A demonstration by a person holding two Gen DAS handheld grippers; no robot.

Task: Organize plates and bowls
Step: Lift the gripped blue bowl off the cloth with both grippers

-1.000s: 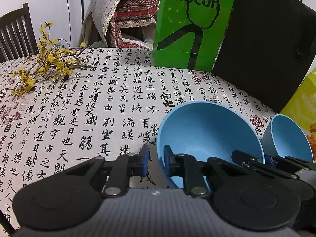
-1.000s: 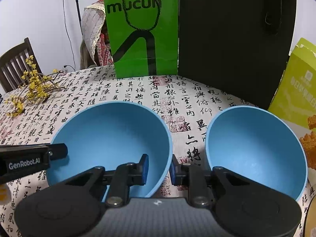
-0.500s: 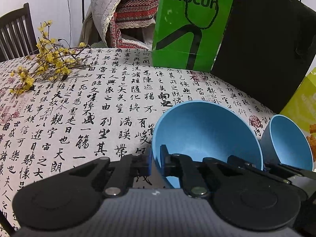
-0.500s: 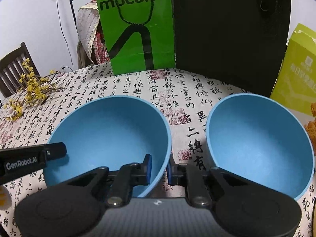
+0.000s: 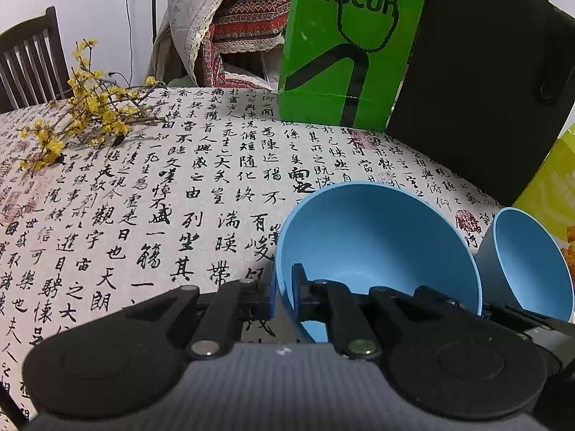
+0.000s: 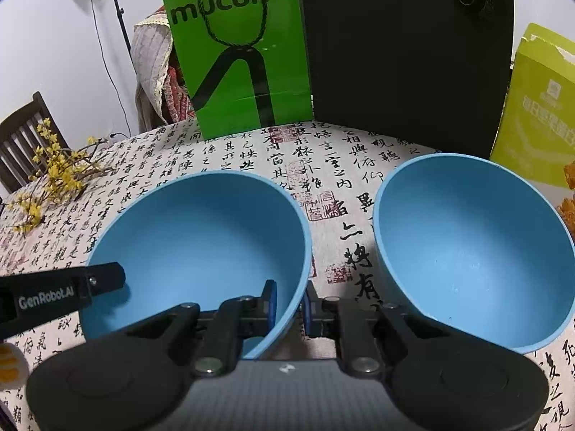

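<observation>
— Nearest the lens, what changed?
— Both pairs of jaws have just closed; left gripper (image 5: 284,296) and right gripper (image 6: 289,305) each pinch the near bowl's (image 6: 201,237) rim; lifting seems next.
— And beyond?
— The second bowl (image 6: 474,251) sits beside it on the tablecloth (image 6: 323,165).

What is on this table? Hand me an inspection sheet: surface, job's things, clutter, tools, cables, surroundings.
Surface: calligraphy-printed tablecloth covers the table.
Job's things: left blue bowl and right blue bowl, side by side, apart; no plates seen.
Clutter: green paper bag, black bag, yellow-green food box, yellow flower twigs.
Tools: left tool shut on the left blue bowl's left rim; right tool shut on its right rim.
Cables: thin dark cord down the wall.
Surroundings: dark wooden chair, patterned draped cloth.
</observation>
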